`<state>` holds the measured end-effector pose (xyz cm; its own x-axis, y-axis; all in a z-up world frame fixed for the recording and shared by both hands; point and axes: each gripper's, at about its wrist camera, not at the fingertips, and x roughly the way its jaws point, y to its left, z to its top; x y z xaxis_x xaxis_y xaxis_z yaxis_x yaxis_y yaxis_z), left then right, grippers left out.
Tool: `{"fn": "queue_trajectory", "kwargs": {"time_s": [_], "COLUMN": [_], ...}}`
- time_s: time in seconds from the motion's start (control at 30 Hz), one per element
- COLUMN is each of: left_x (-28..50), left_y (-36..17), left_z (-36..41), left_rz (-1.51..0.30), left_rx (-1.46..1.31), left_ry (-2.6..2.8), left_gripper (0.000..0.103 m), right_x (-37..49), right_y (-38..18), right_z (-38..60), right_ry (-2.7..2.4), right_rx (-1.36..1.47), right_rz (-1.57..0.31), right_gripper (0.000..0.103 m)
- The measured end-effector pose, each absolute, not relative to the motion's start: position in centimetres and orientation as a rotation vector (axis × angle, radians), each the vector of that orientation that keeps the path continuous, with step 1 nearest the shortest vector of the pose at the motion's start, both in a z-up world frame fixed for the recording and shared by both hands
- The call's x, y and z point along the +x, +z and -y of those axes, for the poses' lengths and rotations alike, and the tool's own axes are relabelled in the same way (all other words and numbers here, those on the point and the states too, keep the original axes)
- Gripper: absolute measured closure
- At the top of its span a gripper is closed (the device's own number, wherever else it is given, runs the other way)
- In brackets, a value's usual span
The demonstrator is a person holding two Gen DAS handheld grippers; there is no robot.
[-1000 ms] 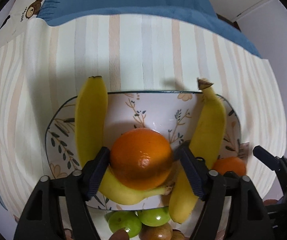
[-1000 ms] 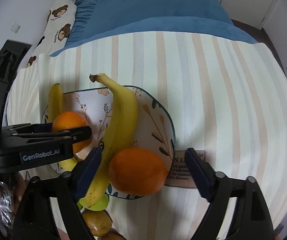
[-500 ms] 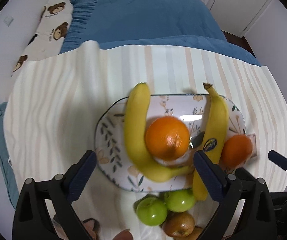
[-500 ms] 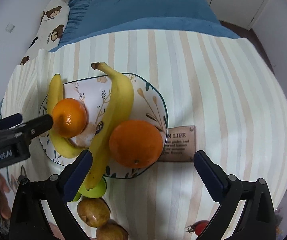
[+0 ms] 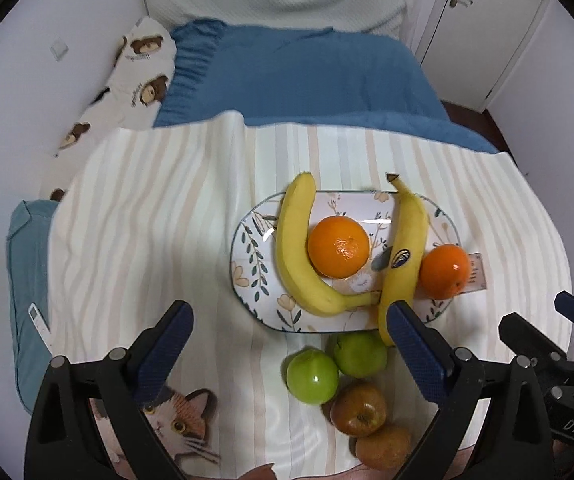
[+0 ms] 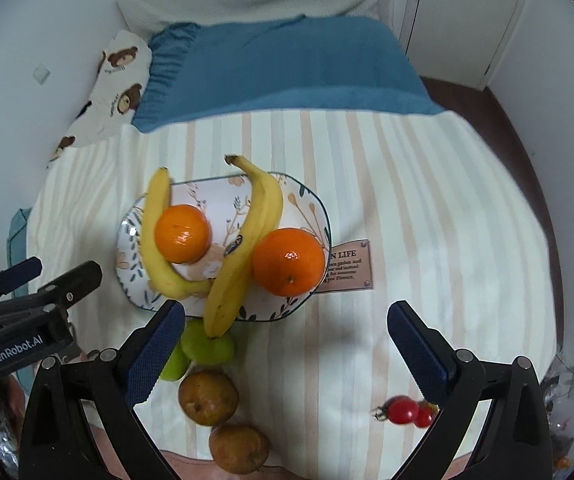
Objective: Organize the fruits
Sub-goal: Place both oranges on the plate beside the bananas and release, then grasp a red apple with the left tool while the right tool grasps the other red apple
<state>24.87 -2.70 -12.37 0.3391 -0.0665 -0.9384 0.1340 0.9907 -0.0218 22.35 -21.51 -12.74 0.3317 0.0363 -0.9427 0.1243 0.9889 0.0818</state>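
Note:
A floral plate (image 5: 253,256) (image 6: 311,204) lies on the striped cloth. It holds two bananas (image 5: 295,248) (image 6: 247,240) and two oranges (image 5: 339,246) (image 6: 289,262); the second orange (image 5: 445,266) sits at the plate's right end. Two green apples (image 5: 313,376) (image 6: 207,346) and two brown pears (image 5: 361,408) (image 6: 207,398) lie on the cloth in front of the plate. My left gripper (image 5: 289,344) is open and empty, raised above the cloth before the plate. My right gripper (image 6: 287,344) is open and empty too, and shows at the right of the left wrist view (image 5: 547,344).
Small red tomatoes (image 6: 407,410) lie at the front right. A pink label (image 6: 347,266) is sewn on the cloth beside the plate. A blue blanket (image 5: 299,76) and a bear-print pillow (image 5: 127,84) lie behind. A cat print (image 5: 183,424) shows at the cloth's front edge.
Both grippers let go of their oranges, which now rest on the plate, and pulled back and up. Apples, pears and tomatoes have come into view.

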Motion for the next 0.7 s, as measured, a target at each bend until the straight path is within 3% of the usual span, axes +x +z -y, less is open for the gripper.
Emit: {"fn": "queue_trajectory", "kwargs": {"time_s": [0.47,0.7], "left_x": [17.7,16.1], "left_y": [-5.5,-8.2], "left_z": [1.9,1.2], "left_rz": [-1.062,-1.108], "left_rx": [0.083,0.133], "left_ry": [-0.150,-0.120], "left_gripper": [0.004,0.004], "right_x": [14.7,12.6], "right_y": [-5.1,-8.1], "right_z": [20.9,20.2], "right_ry": [-0.033,-0.005], "right_rx": [0.198,0.263], "right_rz": [-1.076,-1.161], "right_gripper": [0.000,0.000]}}
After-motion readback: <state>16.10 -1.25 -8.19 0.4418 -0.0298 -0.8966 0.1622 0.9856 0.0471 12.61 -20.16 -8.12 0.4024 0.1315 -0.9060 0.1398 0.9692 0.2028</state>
